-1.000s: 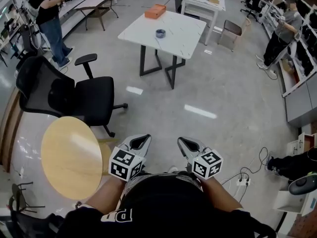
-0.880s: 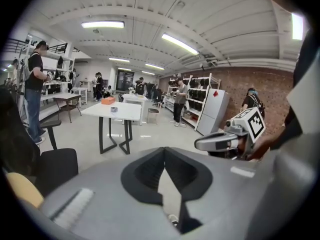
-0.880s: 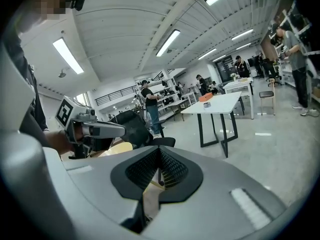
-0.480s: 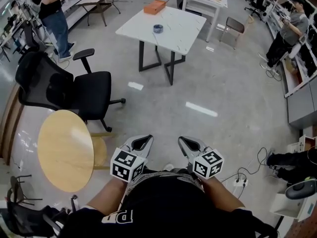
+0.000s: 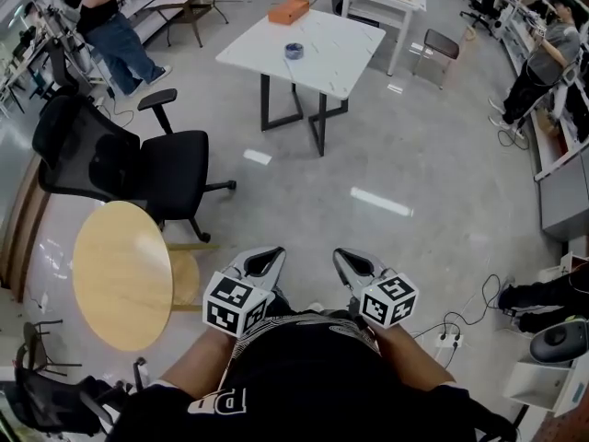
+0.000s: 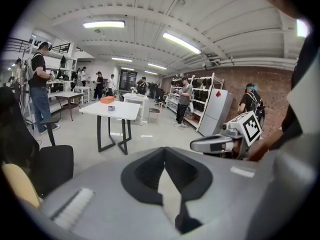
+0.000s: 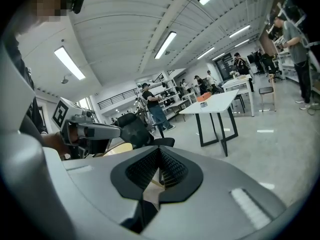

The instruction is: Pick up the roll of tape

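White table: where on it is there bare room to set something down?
The white table is bare from the roll of tape across to the edge by the stool. Only the far corner, with the orange box, is taken.

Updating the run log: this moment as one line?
left gripper: shut, empty | right gripper: shut, empty | roll of tape: on white table, far ahead, untouched

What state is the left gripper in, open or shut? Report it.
Shut: the left gripper has jaws meeting at the tips, nothing between.
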`<state>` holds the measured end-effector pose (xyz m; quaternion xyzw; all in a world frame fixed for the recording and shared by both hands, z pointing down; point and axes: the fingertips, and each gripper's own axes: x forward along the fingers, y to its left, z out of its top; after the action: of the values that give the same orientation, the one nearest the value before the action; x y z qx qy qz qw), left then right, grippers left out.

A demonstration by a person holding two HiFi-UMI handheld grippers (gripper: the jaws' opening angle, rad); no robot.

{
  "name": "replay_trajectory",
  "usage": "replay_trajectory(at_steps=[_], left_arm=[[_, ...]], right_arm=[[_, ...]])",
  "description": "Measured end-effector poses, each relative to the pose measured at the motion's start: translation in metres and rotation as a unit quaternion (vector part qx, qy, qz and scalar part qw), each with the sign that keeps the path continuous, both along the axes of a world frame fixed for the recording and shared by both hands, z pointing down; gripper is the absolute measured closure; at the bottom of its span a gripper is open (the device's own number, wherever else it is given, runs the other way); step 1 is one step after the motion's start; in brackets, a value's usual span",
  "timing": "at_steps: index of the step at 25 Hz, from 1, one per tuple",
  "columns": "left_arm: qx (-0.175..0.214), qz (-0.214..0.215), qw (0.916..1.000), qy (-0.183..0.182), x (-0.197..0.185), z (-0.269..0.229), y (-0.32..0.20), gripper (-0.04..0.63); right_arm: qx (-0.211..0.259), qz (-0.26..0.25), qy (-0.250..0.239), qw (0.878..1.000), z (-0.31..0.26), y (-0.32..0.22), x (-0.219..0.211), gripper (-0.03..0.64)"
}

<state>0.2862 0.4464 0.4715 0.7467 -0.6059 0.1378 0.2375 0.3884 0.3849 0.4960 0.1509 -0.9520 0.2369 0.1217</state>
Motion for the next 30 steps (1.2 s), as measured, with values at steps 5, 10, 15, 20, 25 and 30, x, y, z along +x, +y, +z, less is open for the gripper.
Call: replay_trajectory(at_steps=[5,10,15,20,25,30], left_arm=[[-0.006,0.002,1.0000,0.000,-0.004,0.004,-0.006,0.537],[-0.014,0.017,0.9998,0.004,-0.009,0.015,-0.025,0.537],[-0.005,0.027,0.9996,0.003,-0.020,0.011,-0.050,0.537],[-0.006,0.024,0.9997,0.006,-0.046,0.014,-0.070,0.537],[-0.006,0.016,0.9998,0.006,-0.085,0.011,-0.098,0.537],[0.000,0.017,0.9997,0.018,-0.124,0.006,-0.134,0.537]], right_arm=[[-0.004,-0.006,0.001,1.000,0.004,-0.003,-0.007,0.621],[-0.006,0.005,0.006,1.000,0.011,-0.021,-0.013,0.621],[-0.010,0.014,0.010,1.000,0.015,-0.039,-0.021,0.621],[-0.010,0.016,0.013,1.000,0.016,-0.062,-0.045,0.621],[-0.007,0.013,0.022,1.000,0.012,-0.087,-0.078,0.621],[-0.014,0.011,0.042,0.999,0.016,-0.117,-0.117,0.621]])
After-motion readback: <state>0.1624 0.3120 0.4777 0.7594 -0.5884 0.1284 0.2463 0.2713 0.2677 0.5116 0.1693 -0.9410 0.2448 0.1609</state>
